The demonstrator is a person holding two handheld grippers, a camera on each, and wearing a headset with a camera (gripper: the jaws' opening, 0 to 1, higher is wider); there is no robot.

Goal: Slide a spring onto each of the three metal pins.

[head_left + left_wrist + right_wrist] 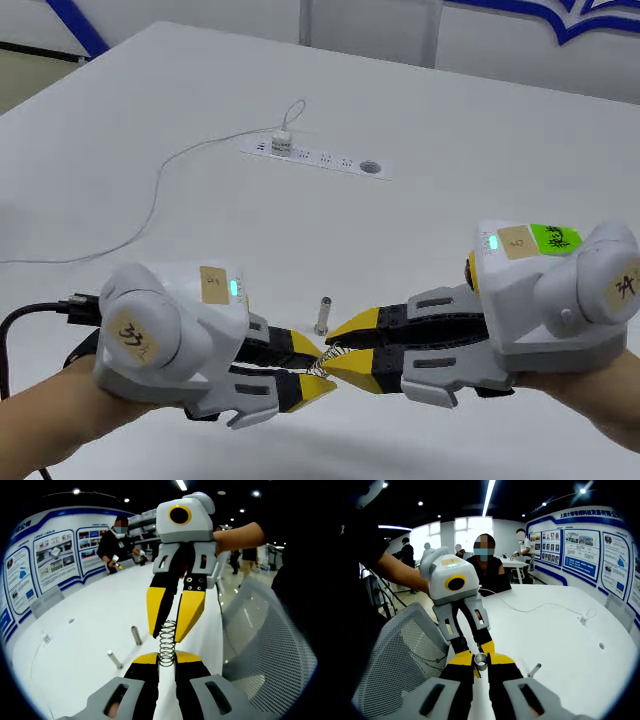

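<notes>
My left gripper (312, 368) and right gripper (328, 362) meet tip to tip low over the white table (180, 130). A small steel spring (329, 357) bridges them. In the left gripper view the spring (168, 645) runs from my left gripper (166, 659) up into the right gripper (170, 632), and both look shut on it. The right gripper view shows the spring (480, 661) end-on in the right gripper (480, 664). One metal pin (323, 315) stands just beyond the tips. Two pins show in the left gripper view: a ribbed-looking one (136, 635) and a bare pin (115, 659).
A white power strip (320, 158) with a plugged-in white cable (160, 190) lies farther back on the table. A black cable (25, 318) trails at the left edge. A mesh chair back (270, 645) stands close by. People stand in the background.
</notes>
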